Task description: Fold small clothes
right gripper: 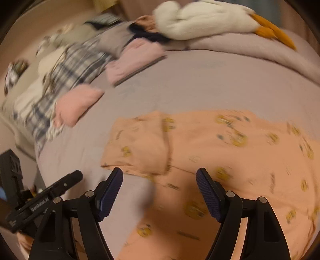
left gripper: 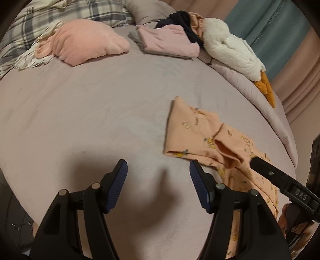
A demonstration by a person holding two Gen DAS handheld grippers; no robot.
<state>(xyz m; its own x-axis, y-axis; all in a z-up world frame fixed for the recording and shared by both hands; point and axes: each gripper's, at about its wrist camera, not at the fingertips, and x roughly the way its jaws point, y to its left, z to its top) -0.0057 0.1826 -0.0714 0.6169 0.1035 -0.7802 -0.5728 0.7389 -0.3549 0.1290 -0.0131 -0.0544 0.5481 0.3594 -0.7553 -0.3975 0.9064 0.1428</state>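
A small peach garment with yellow prints (left gripper: 202,138) lies on the mauve bedsheet (left gripper: 100,112), one sleeve folded inward. My left gripper (left gripper: 159,168) is open and empty, hovering over bare sheet just left of the garment. My right gripper (right gripper: 160,176) is open and empty above the garment's (right gripper: 230,152) lower edge, beside the folded sleeve (right gripper: 138,144). The right gripper also shows in the left wrist view (left gripper: 280,178), reaching over the garment from the right. The left gripper shows at the lower left of the right wrist view (right gripper: 50,194).
A pink plush pillow (left gripper: 86,44), a stack of folded pink and grey clothes (left gripper: 168,42), dark clothing (left gripper: 180,18) and a white plush goose (left gripper: 232,48) lie at the far side. A plaid blanket (left gripper: 60,14) is at far left. The bed edge (left gripper: 288,140) runs along the right.
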